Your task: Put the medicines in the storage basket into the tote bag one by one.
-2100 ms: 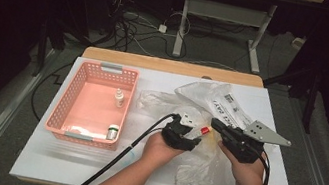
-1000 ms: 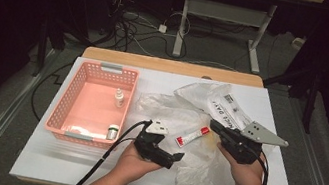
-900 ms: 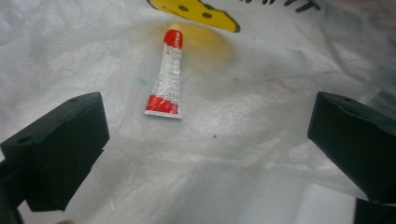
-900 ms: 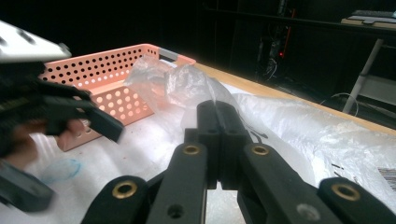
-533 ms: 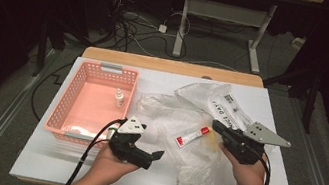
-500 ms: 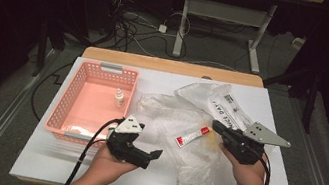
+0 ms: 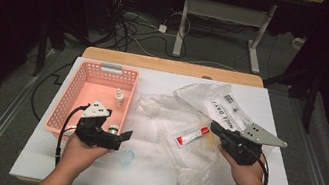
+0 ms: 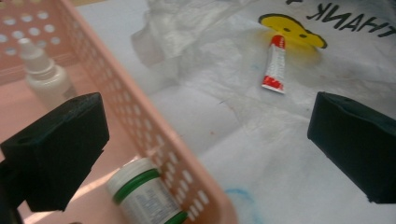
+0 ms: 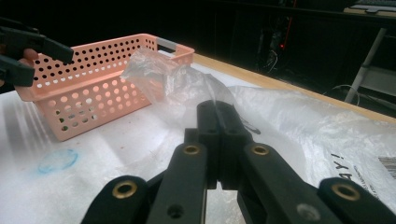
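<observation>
A small red-and-white tube (image 7: 191,136) (image 8: 274,64) lies on a crumpled clear plastic bag (image 7: 176,117) (image 9: 159,74) in the middle of the white table. My right gripper (image 7: 213,127) (image 9: 217,109) is shut, with the bag's film pinched at its tips, just right of the tube. My left gripper (image 7: 117,137) (image 8: 205,116) is wide open and empty at the near right corner of the pink basket (image 7: 83,84) (image 8: 154,135), its jaws straddling the basket wall. Inside the basket lie a dropper bottle (image 7: 120,98) (image 8: 44,79) and a green-capped jar (image 7: 114,129) (image 8: 144,196).
A white printed mailer bag (image 7: 228,110) lies behind my right gripper. A faint blue ring (image 7: 127,157) (image 9: 57,161) marks the table in front of the basket. Behind the table's wooden far edge (image 7: 172,66) the floor holds cables and desk legs.
My left gripper has drawn away from the tube and swung left to the basket's near right corner, its jaws open. The right gripper has stayed put, shut.
</observation>
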`<move>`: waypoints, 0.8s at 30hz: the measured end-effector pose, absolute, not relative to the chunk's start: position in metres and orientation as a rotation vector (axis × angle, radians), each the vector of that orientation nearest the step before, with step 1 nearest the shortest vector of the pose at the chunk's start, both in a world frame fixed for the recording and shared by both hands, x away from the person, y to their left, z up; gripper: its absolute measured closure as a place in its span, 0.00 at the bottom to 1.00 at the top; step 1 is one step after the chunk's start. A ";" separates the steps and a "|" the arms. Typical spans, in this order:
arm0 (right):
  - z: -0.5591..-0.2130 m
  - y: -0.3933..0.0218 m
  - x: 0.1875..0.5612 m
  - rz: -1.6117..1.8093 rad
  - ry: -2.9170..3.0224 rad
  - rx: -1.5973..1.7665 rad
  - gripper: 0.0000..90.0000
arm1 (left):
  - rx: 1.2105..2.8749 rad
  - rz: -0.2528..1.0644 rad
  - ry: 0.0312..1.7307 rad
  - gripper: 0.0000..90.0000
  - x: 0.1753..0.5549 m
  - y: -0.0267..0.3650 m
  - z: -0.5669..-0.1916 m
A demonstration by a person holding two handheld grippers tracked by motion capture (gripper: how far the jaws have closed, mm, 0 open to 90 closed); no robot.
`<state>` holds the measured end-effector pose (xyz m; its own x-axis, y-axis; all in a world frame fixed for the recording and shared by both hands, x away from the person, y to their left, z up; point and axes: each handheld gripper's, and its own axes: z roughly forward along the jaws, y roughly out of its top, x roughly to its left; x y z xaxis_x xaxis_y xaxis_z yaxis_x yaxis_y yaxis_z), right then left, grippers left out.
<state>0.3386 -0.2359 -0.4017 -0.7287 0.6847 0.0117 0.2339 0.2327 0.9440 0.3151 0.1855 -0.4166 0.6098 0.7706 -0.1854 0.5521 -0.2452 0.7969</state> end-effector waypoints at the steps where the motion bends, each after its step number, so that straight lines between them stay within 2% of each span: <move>1: -0.402 -0.236 0.339 1.504 2.105 0.846 1.00 | 1.940 0.318 1.062 0.00 0.316 0.189 -0.416; 18: -0.403 -0.239 0.340 1.498 2.103 0.851 1.00 | 1.834 0.388 1.252 0.00 0.320 0.262 -0.416; 24: -0.402 -0.239 0.340 1.496 2.102 0.851 1.00 | 1.804 0.377 1.280 0.00 0.321 0.270 -0.419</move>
<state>0.3401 -0.2389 -0.4024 -0.7236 0.6901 0.0106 0.2360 0.2329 0.9434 0.3207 0.2703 -0.4187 0.4258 0.8759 -0.2269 0.6130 -0.0948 0.7844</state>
